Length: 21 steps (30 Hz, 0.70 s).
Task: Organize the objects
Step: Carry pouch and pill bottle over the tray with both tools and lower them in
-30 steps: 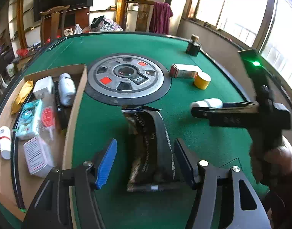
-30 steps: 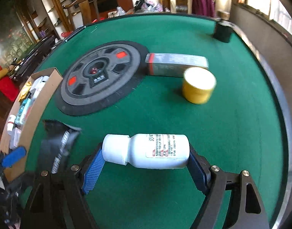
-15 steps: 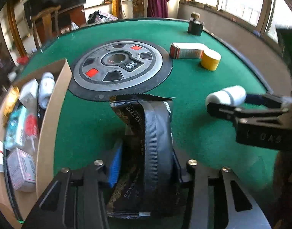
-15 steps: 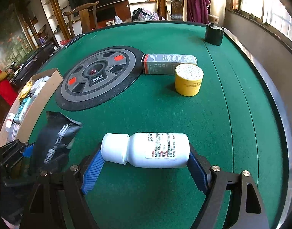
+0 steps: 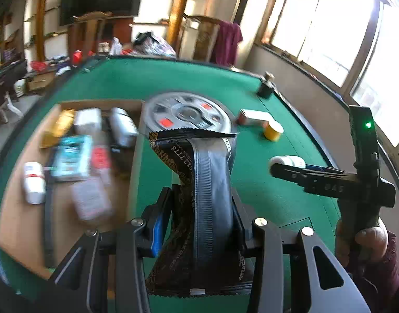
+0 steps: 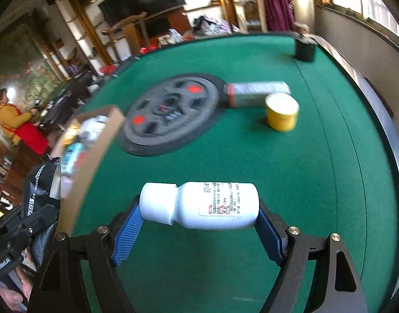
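Left wrist view: the left hand-held gripper (image 5: 199,216) is clenched on a black foil pouch (image 5: 202,195), held upright above the green worktop (image 5: 264,187). To the left lies a cardboard box (image 5: 133,161) holding blurred packets and a small white bottle. Farther off sit a grey round centre panel (image 5: 186,114), a yellow jar (image 5: 272,130) and a flat carton (image 5: 251,116).

Right wrist view: the right hand-held gripper (image 6: 199,224) grasps a white pill bottle (image 6: 199,204) end to end, lying sideways, cap to the left, above the worktop. The yellow jar stands just beside the carton, far right.
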{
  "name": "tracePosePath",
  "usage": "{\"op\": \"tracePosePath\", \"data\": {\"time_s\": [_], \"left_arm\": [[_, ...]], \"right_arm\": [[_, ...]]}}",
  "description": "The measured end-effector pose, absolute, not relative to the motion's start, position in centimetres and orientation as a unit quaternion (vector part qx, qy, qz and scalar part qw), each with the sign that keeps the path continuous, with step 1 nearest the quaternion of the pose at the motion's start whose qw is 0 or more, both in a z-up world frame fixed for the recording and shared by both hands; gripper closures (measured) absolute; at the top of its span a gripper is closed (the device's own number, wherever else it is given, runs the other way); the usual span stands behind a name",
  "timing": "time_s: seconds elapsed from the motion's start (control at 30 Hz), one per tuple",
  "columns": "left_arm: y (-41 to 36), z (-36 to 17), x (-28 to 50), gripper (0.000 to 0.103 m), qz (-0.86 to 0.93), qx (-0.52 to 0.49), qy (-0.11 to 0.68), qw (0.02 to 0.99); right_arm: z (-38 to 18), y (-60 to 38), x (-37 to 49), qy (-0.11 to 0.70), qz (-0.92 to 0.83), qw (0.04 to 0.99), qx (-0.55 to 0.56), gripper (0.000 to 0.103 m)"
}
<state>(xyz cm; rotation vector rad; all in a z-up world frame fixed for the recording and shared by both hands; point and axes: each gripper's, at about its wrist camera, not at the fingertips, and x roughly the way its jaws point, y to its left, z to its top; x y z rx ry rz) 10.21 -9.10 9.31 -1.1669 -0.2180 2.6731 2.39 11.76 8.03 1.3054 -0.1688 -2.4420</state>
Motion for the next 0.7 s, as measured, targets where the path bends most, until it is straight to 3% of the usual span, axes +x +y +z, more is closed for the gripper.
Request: {"op": "tracePosePath", "data": {"time_s": [0.17,0.33,0.7], "left_arm": [[-14.9,11.2,12.5,0.062,0.926,-0.372,-0.053,0.031],[-21.3,9.7,13.0,0.062,0.917,-0.394,-0.049,-0.048],[-28.0,4.0,11.1,0.062,0.886,-0.444,-0.115,-0.062]], "right_arm": [[11.4,7.1,3.9,-0.049,-0.864,0.242,0.438,0.018],[12.5,0.0,5.9,-0.01,-0.849,0.313,0.426,0.018],[9.7,-15.1,8.8,0.133,-0.792,0.43,0.413,0.018]]}}
